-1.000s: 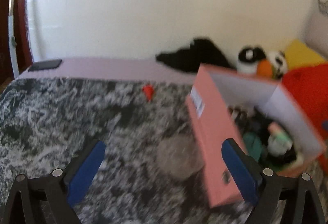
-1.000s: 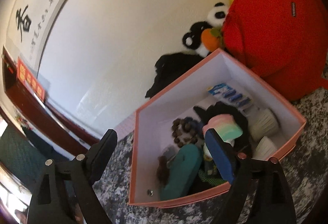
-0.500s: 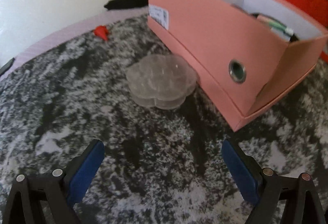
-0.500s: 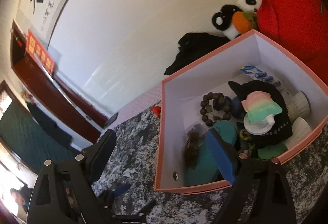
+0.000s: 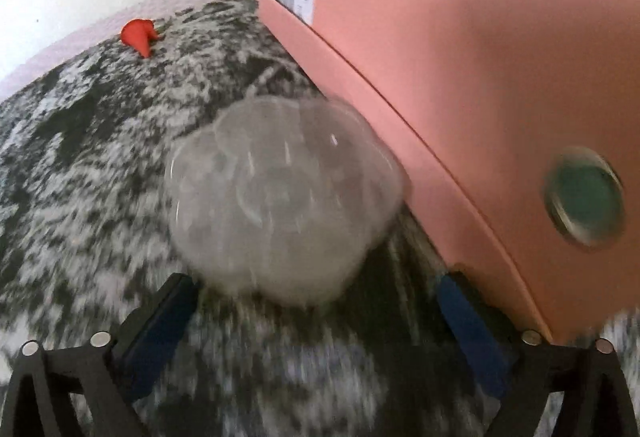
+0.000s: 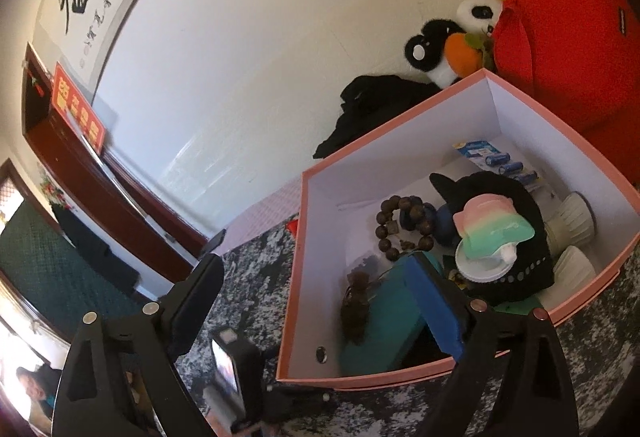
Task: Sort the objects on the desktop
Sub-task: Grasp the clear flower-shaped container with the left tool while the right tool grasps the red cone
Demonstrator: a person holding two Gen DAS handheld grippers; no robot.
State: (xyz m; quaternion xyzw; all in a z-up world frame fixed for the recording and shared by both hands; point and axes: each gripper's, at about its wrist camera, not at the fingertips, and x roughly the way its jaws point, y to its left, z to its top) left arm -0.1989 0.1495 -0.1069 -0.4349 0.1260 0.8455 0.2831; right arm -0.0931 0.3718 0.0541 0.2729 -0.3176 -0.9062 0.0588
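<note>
A clear flower-shaped plastic container (image 5: pixel 284 197) lies on the black-and-white speckled cloth, right beside the pink box (image 5: pixel 472 77). My left gripper (image 5: pixel 320 301) is open, low over the cloth, its blue pads just short of the container on either side. My right gripper (image 6: pixel 316 285) is open and empty, held above the pink box (image 6: pixel 400 133). The box holds a bead bracelet (image 6: pixel 400 225), a teal case (image 6: pixel 380 321), a rainbow-topped white jar (image 6: pixel 488 237), batteries (image 6: pixel 504 161) and several other items.
A small red cone (image 5: pixel 138 35) lies on the cloth further back. Black cloth (image 6: pixel 372 109), a panda plush (image 6: pixel 452 41) and a red cushion (image 6: pixel 568 37) lie by the wall. The left gripper's body (image 6: pixel 232 369) shows below the right one.
My left gripper has dropped and moved forward until the clear container sits just ahead of its open fingers. The right gripper has shifted a little over the box.
</note>
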